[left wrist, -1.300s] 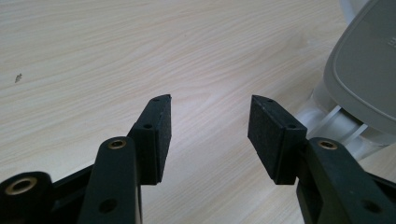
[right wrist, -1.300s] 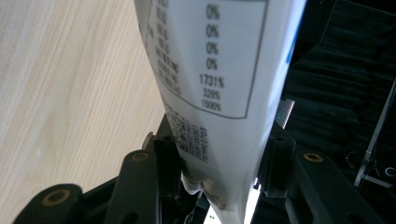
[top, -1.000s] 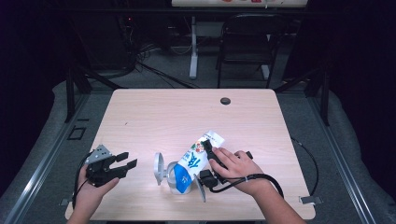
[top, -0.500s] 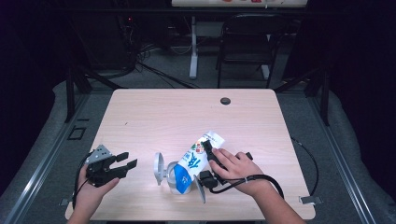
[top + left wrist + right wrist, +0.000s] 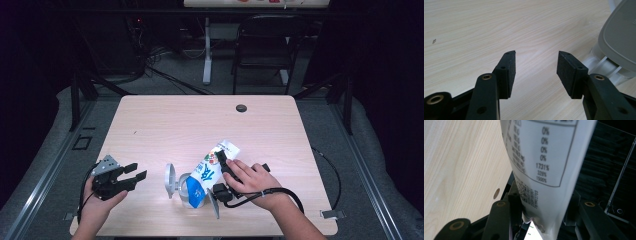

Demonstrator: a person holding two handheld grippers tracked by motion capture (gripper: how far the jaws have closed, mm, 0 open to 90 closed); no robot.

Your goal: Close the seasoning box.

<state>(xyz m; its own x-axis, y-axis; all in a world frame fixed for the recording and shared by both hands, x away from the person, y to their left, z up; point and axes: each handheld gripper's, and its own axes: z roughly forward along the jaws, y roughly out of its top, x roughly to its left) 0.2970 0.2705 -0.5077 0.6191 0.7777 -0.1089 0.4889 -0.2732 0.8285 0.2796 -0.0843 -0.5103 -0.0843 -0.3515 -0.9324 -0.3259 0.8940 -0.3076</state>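
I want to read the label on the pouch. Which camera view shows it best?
The right gripper view: the pouch hangs close between the right tongs, its printed table of percentages readable. The high view shows the whole pouch tilted into a white container, but small, its print illegible. The left gripper view shows bare table and a grey lid.

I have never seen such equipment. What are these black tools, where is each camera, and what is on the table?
A person sits at a wooden table and holds a hand-held tool with two black jaws in each hand. One camera looks down from above; two more ride on the tools and look along their jaws. The left gripper is open over bare wood, with nothing between its pads. The right gripper is closed on a white and blue pouch, whose printed back shows close up. The pouch's lower end sits in a grey container with a lid.
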